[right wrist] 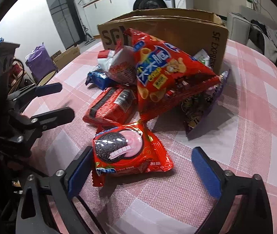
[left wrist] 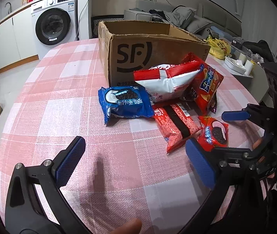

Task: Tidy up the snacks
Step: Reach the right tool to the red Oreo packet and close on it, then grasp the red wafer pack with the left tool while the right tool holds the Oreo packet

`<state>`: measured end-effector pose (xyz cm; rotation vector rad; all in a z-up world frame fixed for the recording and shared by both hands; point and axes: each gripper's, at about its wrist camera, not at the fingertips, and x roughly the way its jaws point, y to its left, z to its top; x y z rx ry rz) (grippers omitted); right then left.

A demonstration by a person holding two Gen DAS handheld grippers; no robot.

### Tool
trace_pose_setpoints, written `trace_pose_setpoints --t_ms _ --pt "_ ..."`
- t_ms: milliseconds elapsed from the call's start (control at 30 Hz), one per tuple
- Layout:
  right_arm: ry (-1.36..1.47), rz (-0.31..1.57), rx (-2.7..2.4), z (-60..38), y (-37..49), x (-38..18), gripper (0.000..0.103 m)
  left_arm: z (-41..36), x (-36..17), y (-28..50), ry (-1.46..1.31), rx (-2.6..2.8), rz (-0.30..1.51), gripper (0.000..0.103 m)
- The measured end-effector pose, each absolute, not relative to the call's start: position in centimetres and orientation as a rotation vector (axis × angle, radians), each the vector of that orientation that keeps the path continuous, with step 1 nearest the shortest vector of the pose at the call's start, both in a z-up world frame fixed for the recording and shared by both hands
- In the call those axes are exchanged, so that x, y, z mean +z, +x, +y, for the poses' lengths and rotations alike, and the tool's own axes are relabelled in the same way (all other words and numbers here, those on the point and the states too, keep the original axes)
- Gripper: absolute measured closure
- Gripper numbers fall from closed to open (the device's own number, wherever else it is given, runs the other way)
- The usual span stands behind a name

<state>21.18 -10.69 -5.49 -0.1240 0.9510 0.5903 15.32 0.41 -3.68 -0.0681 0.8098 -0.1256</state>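
Note:
A red Oreo pack [right wrist: 126,152] lies flat on the pink checked cloth between the pads of my right gripper [right wrist: 143,172]. The left pad is at the pack's edge and the right pad stands clear, so the gripper is open. Behind the pack is a pile: a red wafer pack [right wrist: 113,105], a red chip bag [right wrist: 157,74], a purple bag [right wrist: 202,107] and a blue Oreo pack [left wrist: 124,103]. An open SF cardboard box [left wrist: 157,46] stands behind them. My left gripper [left wrist: 135,163] hovers open over bare cloth, short of the blue pack.
The round table [left wrist: 60,97] drops off at the left towards a floor with cardboard boxes. A yellow bag [left wrist: 219,47] and a white container [left wrist: 235,64] sit beyond the table at the right. A washing machine [left wrist: 52,25] stands at the back.

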Motion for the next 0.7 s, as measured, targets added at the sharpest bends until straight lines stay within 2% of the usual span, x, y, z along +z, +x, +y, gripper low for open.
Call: trace_pose_setpoints --t_ms 33,367,433,500,700 --pt "-0.131 0.948 0.604 -10.6 21.1 -5.4 0.014 0.4 -3.8 15.5 -0.070 -0.126 0.811 0.001" --pt "-0.175 0.912 0.650 -10.0 20.2 -5.2 0.034 0.3 -4.2 16.6 -0.072 -0.128 0.824 0.001" --pt "-0.168 0.906 0.656 -10.3 19.9 -5.2 0.044 0.2 -4.2 16.6 -0.069 -0.130 0.826 0.001" --pt "-0.154 0.903 0.664 -10.6 19.7 -5.1 0.049 0.1 -4.3 16.8 -0.070 -0.134 0.828 0.001" --pt "-0.102 0.880 0.697 -11.6 18.7 -5.0 0.051 -0.8 -4.3 17.3 -0.066 -0.146 0.836 0.001"
